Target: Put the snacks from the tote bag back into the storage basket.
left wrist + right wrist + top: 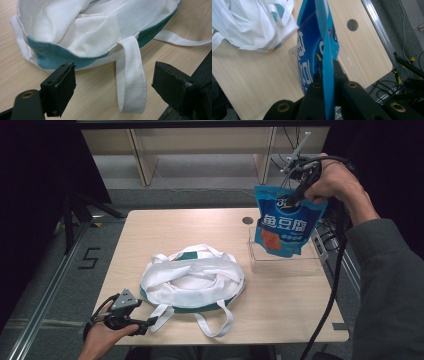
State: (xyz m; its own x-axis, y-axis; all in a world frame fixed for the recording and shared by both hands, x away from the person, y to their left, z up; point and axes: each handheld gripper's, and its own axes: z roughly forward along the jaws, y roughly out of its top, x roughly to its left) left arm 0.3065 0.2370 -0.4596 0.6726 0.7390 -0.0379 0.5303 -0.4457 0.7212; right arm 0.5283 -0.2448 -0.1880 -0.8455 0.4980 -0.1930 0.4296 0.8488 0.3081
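Observation:
A blue snack pouch [285, 222] hangs in the air above a clear plastic tray [260, 262] at the table's right; my right gripper [300, 195] is shut on its top edge. From the right gripper view the pouch [312, 47] runs edge-on between the closed jaws. A white and teal tote bag [192, 280] lies mouth-up in the middle of the table. My left gripper [150, 324] rests low at the front left, open, with one white handle loop [131, 82] of the bag [82, 30] lying on the table between its jaws, untouched.
The wooden table [165, 227] has a round cable hole [247, 220] behind the tray. Another bag handle [215, 322] trails toward the front edge. A black cable hangs from the right hand down past the table's right side. Shelving stands behind the table.

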